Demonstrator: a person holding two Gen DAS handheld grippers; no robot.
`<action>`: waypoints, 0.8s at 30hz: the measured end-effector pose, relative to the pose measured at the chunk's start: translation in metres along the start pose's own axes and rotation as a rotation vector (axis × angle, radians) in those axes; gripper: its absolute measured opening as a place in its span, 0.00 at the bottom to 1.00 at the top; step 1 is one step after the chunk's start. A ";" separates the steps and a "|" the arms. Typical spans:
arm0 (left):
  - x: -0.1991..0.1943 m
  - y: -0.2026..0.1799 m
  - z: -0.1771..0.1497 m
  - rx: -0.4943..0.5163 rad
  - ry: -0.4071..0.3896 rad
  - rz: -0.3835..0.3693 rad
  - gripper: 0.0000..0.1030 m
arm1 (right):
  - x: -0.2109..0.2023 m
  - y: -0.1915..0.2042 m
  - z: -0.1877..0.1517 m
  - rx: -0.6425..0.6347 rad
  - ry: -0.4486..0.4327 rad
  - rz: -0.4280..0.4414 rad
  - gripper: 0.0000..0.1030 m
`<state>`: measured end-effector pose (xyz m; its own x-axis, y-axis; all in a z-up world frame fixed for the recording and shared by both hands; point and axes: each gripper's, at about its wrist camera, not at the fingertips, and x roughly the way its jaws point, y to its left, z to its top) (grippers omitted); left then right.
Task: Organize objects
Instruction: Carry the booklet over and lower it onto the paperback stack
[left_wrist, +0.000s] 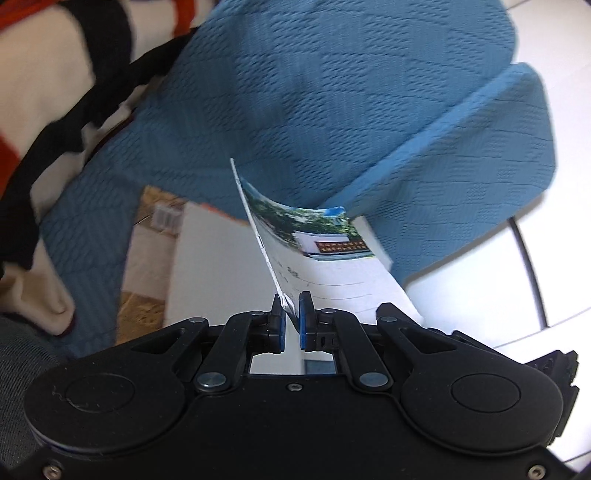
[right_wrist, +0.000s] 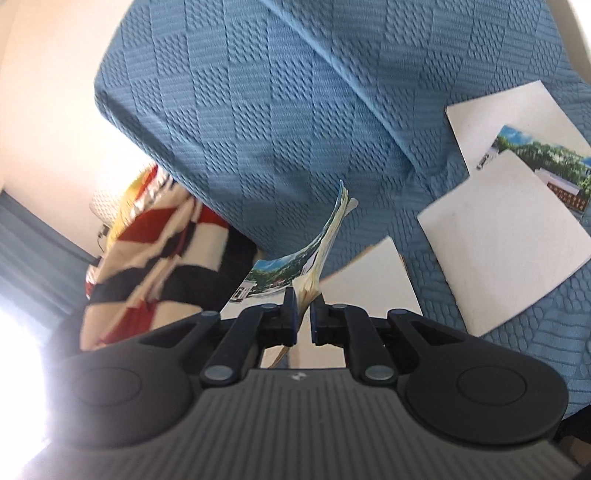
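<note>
My left gripper (left_wrist: 291, 303) is shut on the edge of a thin booklet (left_wrist: 314, 243) with a photo cover and ruled lines; the booklet bends up and right, over a blue quilted sofa (left_wrist: 314, 92). My right gripper (right_wrist: 303, 295) is shut on another booklet (right_wrist: 325, 243), its pages fanned and its photo cover curling left. In the right wrist view, a white booklet (right_wrist: 506, 236) and a photo-cover booklet (right_wrist: 546, 162) lie on the blue sofa seat at the right. A white sheet (right_wrist: 369, 284) lies just beyond my right fingers.
A blanket striped cream, black and red (left_wrist: 55, 92) hangs at the sofa's left; it shows again as the blanket (right_wrist: 155, 251) in the right wrist view. A cardboard box (left_wrist: 155, 236) stands below the sofa edge. White tiled floor (left_wrist: 535, 277) lies right.
</note>
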<state>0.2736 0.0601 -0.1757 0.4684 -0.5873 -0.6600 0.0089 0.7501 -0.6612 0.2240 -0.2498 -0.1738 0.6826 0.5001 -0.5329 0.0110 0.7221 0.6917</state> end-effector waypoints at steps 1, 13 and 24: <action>0.002 0.005 -0.002 0.000 0.000 0.006 0.06 | 0.004 -0.001 -0.003 -0.007 0.009 -0.006 0.09; 0.031 0.046 -0.018 -0.018 0.073 0.102 0.05 | 0.034 -0.012 -0.040 -0.076 0.071 -0.090 0.10; 0.054 0.054 -0.028 -0.005 0.160 0.225 0.08 | 0.051 -0.029 -0.063 -0.083 0.157 -0.182 0.11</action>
<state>0.2742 0.0607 -0.2570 0.3128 -0.4473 -0.8379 -0.0838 0.8657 -0.4934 0.2122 -0.2154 -0.2519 0.5526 0.4216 -0.7189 0.0586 0.8408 0.5381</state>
